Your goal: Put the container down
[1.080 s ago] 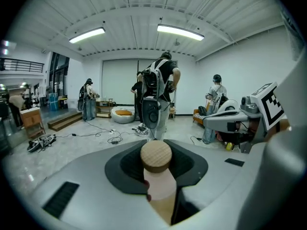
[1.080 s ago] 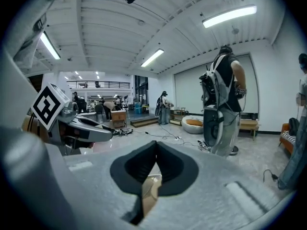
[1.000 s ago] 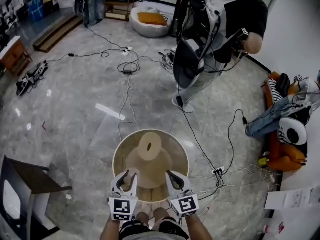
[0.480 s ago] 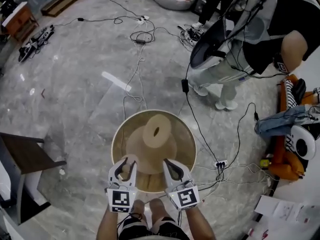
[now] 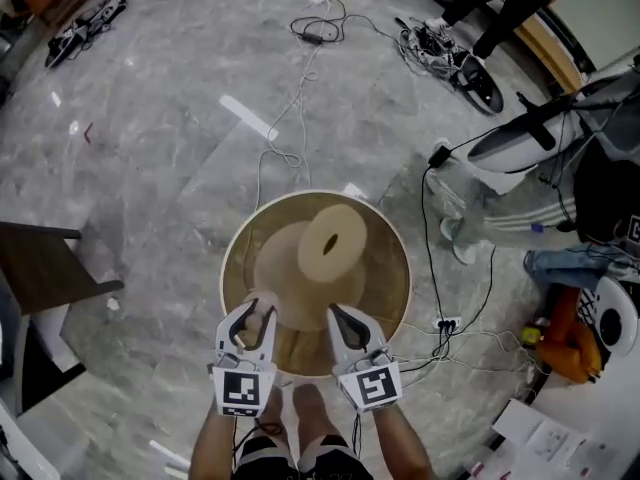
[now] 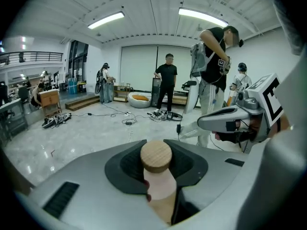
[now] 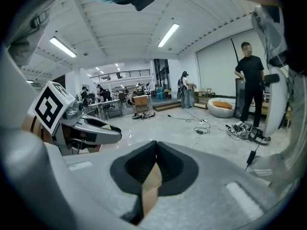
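You're carrying the round tan container (image 5: 318, 197) at 12 o'clock, left gripper (image 5: 250, 320) part-closed on its wooden peg (image 6: 156, 169) at 7 o'clock, right gripper (image 5: 346, 326) pinched nearly flat on its thin wall (image 7: 150, 189) at 5 o'clock, apparently so it lowers level.

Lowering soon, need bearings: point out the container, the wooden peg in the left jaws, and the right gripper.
container (image 5: 388, 286), head view, inner wall on its right side.
wooden peg (image 6: 156, 155), left gripper view, its round end face.
right gripper (image 5: 338, 316), head view, between its fingertips at the container's near edge.
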